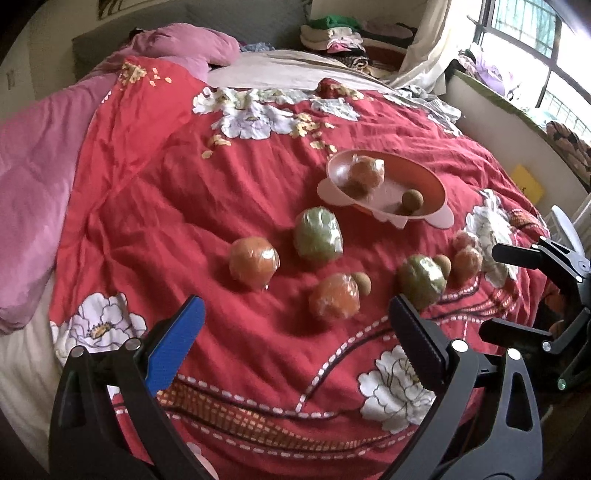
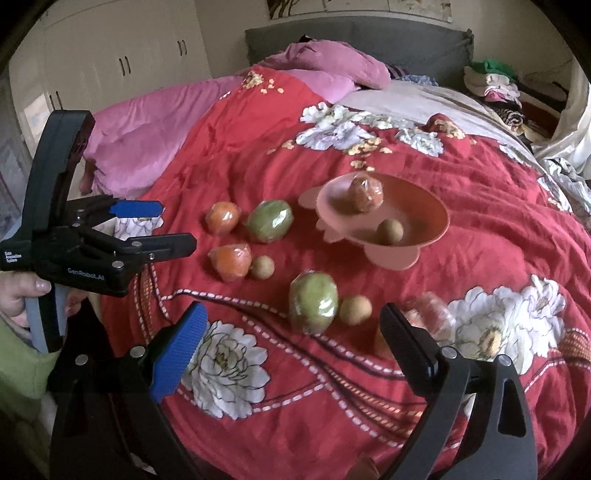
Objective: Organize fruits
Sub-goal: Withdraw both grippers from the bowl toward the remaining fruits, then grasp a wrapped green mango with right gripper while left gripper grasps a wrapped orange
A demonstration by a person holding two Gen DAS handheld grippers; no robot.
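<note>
A pink bowl (image 1: pixel 430 181) (image 2: pixel 424 210) on the red bedspread holds one wrapped orange (image 1: pixel 365 171) (image 2: pixel 365 194) and a small brown round fruit (image 1: pixel 412 201) (image 2: pixel 389 230). Loose on the spread lie two green wrapped fruits (image 1: pixel 317 236) (image 2: pixel 314 306), several wrapped oranges (image 1: pixel 253 262) (image 2: pixel 231 262) and small brown fruits (image 1: pixel 360 282) (image 2: pixel 355 310). My left gripper (image 1: pixel 295 325) (image 2: pixel 177 225) is open and holds nothing, just short of the near oranges. My right gripper (image 2: pixel 293 332) (image 1: pixel 498 293) is open too, near a green fruit; its black finger hides part of an orange (image 2: pixel 428 314).
A red floral bedspread (image 1: pixel 221 192) covers the bed, with a pink quilt (image 1: pixel 37 184) on the left and a grey headboard (image 2: pixel 354 37) behind. Folded clothes (image 1: pixel 332 33) are piled at the far right by the window. A hand (image 2: pixel 22 291) grips the left tool.
</note>
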